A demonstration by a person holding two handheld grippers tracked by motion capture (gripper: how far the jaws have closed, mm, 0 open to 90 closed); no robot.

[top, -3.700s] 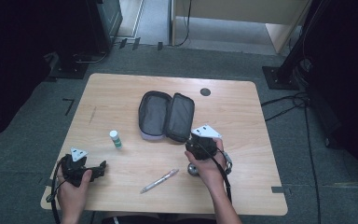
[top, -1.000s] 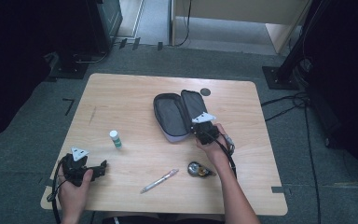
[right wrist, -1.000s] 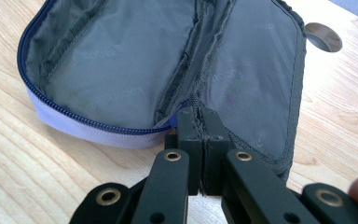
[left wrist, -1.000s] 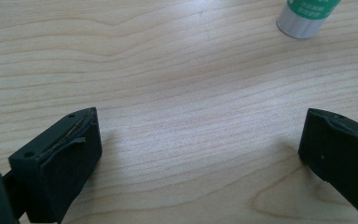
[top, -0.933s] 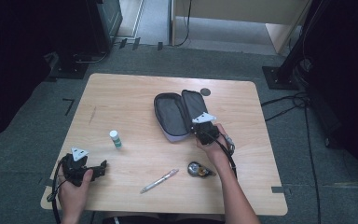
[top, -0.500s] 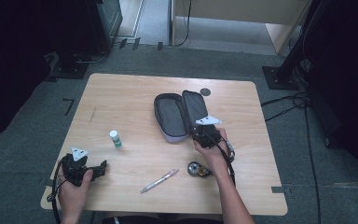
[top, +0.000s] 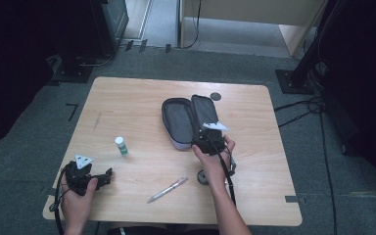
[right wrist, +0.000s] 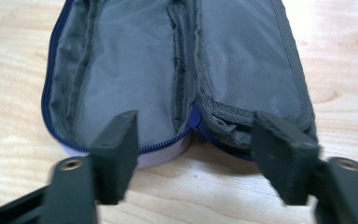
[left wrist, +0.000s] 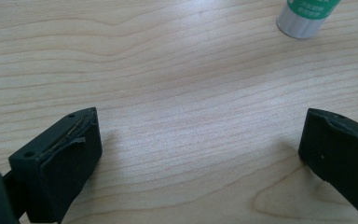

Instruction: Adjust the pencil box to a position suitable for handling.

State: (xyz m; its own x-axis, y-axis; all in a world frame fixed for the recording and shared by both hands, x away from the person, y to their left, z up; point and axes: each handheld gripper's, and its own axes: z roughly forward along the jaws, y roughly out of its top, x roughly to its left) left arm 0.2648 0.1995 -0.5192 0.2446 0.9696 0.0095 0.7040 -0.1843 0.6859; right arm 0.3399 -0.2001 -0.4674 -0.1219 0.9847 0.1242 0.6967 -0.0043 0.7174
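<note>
At the middle of the desk (top: 127, 103) an unzipped grey pouch (top: 186, 120) lies open; the right claw (right wrist: 193, 154), jaws spread, sits at its near end. Near the front-left corner, the left claw (left wrist: 198, 154) rests wide open.

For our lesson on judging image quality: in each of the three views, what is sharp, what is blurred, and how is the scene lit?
High view: the pale wooden table is brightly lit, its surroundings dark. Left gripper view: wood grain crisp, soft shadows beside the open left claw. Right gripper view: the open right claw is smeared with blur, while the open grey fabric zip pouch is sharper.
</note>
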